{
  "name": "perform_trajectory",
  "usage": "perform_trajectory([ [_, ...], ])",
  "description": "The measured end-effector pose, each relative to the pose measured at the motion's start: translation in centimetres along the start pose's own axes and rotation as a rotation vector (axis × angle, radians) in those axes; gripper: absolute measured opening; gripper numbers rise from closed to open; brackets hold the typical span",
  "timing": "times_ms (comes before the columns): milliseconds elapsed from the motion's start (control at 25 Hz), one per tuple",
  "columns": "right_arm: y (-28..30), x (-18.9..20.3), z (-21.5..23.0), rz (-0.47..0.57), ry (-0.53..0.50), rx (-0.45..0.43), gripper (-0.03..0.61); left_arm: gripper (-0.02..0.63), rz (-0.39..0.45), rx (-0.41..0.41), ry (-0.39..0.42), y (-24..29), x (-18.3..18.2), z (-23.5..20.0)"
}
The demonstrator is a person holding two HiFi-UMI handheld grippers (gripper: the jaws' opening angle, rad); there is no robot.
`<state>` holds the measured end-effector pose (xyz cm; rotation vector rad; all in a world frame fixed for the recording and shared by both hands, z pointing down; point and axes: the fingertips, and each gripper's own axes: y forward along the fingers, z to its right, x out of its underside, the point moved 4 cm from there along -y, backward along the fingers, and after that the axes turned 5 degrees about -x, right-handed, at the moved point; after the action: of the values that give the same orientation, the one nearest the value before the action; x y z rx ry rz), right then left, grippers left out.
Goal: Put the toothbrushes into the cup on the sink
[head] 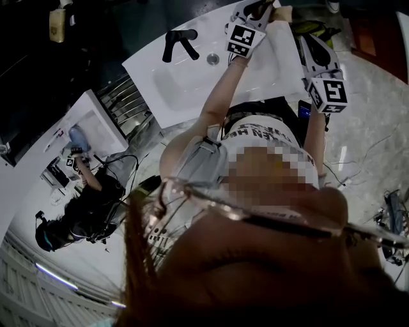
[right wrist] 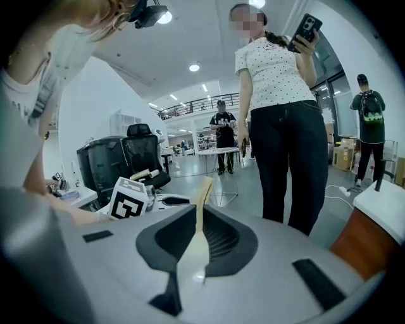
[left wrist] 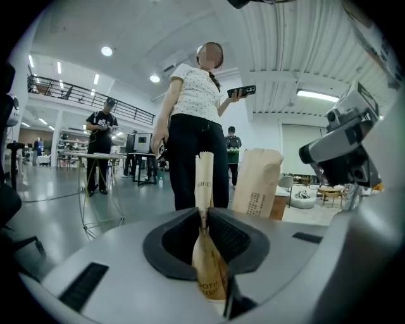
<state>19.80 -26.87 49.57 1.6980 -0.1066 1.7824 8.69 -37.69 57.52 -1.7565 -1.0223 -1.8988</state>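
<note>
My left gripper (left wrist: 204, 212) is shut on a toothbrush in a brown paper wrapper (left wrist: 203, 183), which stands upright between the jaws. A second brown paper packet (left wrist: 257, 183) rises just behind it to the right. My right gripper (right wrist: 199, 218) is shut on a bare cream toothbrush (right wrist: 202, 205) that sticks up past the jaws. In the head view both grippers are raised over the white sink (head: 192, 83), the left gripper (head: 252, 16) by its far rim and the right gripper (head: 317, 54) off its right side. I cannot make out a cup in any view.
A black faucet (head: 179, 43) and round drain (head: 213, 59) sit in the sink. A person in a white dotted shirt (right wrist: 278, 114) stands close in front holding a phone. Other people, tables and a black office chair (right wrist: 142, 158) stand farther off. Cables lie on the floor (head: 390, 223).
</note>
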Motion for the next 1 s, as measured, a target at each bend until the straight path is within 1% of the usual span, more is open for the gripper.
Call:
perform_trajectory([
  [40, 0.0, 0.0, -0.1, -0.002, -0.004, 0.0, 0.048, 0.037, 0.0, 0.004, -0.005, 0.0, 0.0, 0.0],
  [120, 0.1, 0.1, -0.4, -0.013, -0.017, -0.005, 0.049, 0.062, -0.003, 0.006, -0.019, -0.3, -0.1, -0.2],
  [240, 0.4, 0.1, -0.8, -0.028, -0.028, -0.008, 0.049, 0.119, -0.003, -0.007, -0.028, -1.0, -0.4, -0.6],
  [280, 0.5, 0.1, -0.8, -0.031, -0.03, -0.008, 0.049, 0.126, -0.002, -0.009, -0.032, -1.3, -0.6, -0.6],
  [600, 1.3, -0.5, -2.0, -0.019, -0.045, -0.031, 0.049, 0.132, 0.016, -0.016, -0.063, -5.1, -2.0, 0.4],
  [680, 1.2, -0.6, -2.2, -0.011, -0.048, -0.038, 0.048, 0.121, 0.025, -0.014, -0.071, -6.0, -2.7, 1.1],
  [800, 1.3, -0.8, -2.8, 0.01, -0.043, -0.06, 0.048, 0.044, 0.046, 0.004, -0.099, -7.6, -3.7, 1.9],
  [840, 1.4, -0.9, -3.2, 0.017, -0.041, -0.07, 0.048, 0.031, 0.051, 0.011, -0.101, -8.2, -4.1, 2.0],
  [1000, 1.4, -1.6, -4.8, 0.032, -0.052, -0.101, 0.046, 0.015, 0.057, 0.023, -0.123, -10.9, -5.0, 2.6],
])
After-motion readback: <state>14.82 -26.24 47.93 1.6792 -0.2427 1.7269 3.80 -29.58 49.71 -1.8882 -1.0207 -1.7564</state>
